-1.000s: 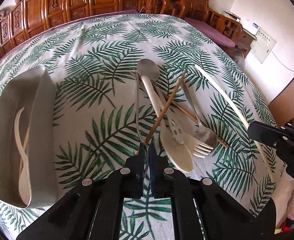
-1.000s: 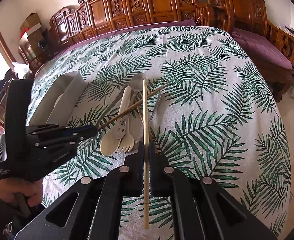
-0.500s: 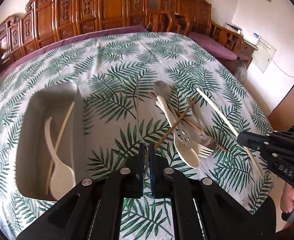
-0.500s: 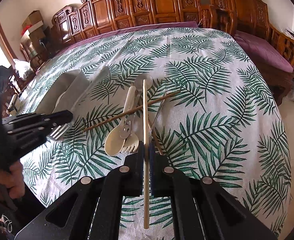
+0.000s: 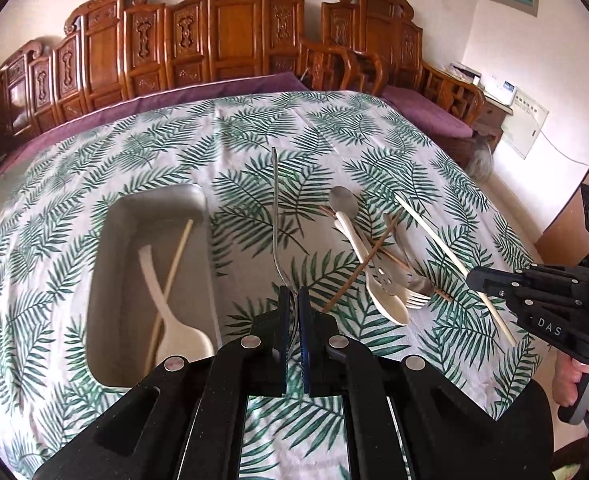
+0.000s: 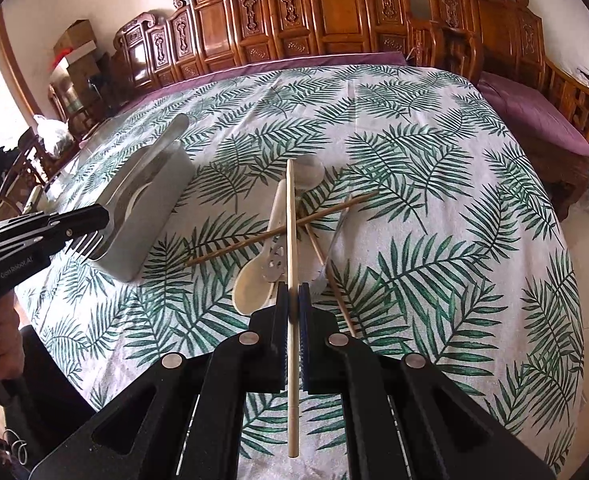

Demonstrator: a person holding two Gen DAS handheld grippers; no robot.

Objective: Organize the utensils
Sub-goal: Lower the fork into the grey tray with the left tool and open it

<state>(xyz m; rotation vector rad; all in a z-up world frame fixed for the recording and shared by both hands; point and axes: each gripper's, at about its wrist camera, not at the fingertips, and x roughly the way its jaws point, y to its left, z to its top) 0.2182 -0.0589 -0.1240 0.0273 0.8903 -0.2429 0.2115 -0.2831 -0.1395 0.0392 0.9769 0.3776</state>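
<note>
A: L gripper (image 5: 293, 300): what have we got in it?

B: We've got the jaws clamped on a metal fork (image 5: 275, 216), held by its tine end. The handle sticks out fwd over the cloth (image 5: 254, 132). In the R view the tines (image 6: 83, 247) poke out under the L gripper (image 6: 70, 222), right by the near end of the tray (image 6: 150, 216).

A: And the R gripper (image 6: 293, 300)?

B: Pinched tight on a pale chopstick (image 6: 291, 248), which runs straight fwd between the fingers. Its back end hangs out behind them and its tip reaches over the pile. From the L view we see the same stick (image 5: 446, 252) slanting out of the R gripper (image 5: 478, 278).

A: Tray contents?

B: A pale spoon (image 5: 166, 304) & one pale chopstick (image 5: 170, 284), crossed, both lying lengthwise inside. The tray (image 5: 106, 240) sits on the cloth to the left of our fork.

A: What's on the table besides?

B: The pile, right of the fork: a metal spoon (image 5: 344, 202) at the far end, a cream spoon (image 5: 374, 280) with its bowl toward us, a slotted metal piece (image 5: 386, 276) on top of it, a cream fork (image 5: 416, 300) beside it. Two brown sticks (image 5: 360, 268) cross over the lot

A: Is either gripper touching the pile?

B: Can't tell for R, since the stick overlaps it in view. L is apart from it, near the tray
</note>
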